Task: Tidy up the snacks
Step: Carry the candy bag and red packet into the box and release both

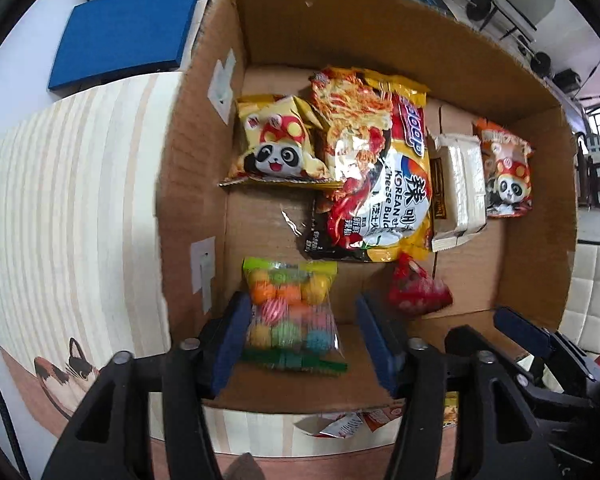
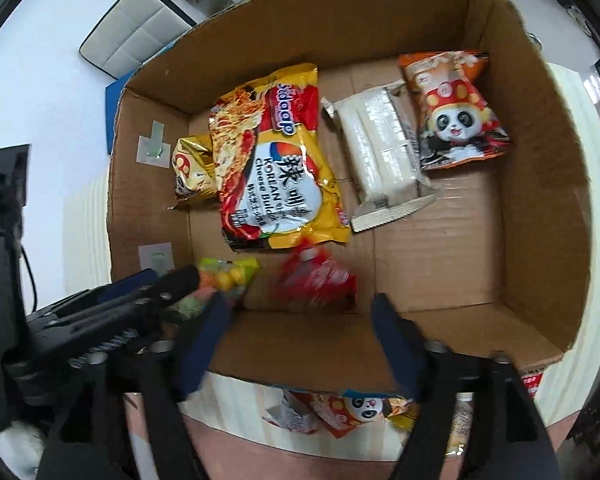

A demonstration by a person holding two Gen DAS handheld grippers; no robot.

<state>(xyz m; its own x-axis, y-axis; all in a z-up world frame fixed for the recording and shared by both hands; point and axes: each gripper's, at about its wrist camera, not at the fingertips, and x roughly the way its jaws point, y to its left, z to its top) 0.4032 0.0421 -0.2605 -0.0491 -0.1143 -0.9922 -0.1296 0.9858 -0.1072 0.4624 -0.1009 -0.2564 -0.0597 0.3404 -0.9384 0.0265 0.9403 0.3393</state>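
An open cardboard box (image 1: 204, 168) (image 2: 540, 184) holds snacks. My left gripper (image 1: 300, 320) is open above the box's near left corner, with a clear bag of coloured candy balls (image 1: 290, 312) (image 2: 228, 276) lying between its fingers. My right gripper (image 2: 300, 320) is open over the near wall, with a small red packet (image 2: 316, 280) (image 1: 418, 290) just beyond it. A yellow Korean noodle pack (image 1: 376, 176) (image 2: 276, 168), a yellow panda bag (image 1: 276, 140), a white wafer pack (image 1: 460, 184) (image 2: 380, 152) and an orange panda bag (image 1: 506, 168) (image 2: 456, 112) lie further in.
The box stands on a striped cloth (image 1: 72, 208). More snack packets (image 2: 360, 412) (image 1: 340, 424) lie on the table in front of the box. A blue pad (image 1: 128, 32) lies beyond the box at the left. Chairs and clutter stand behind.
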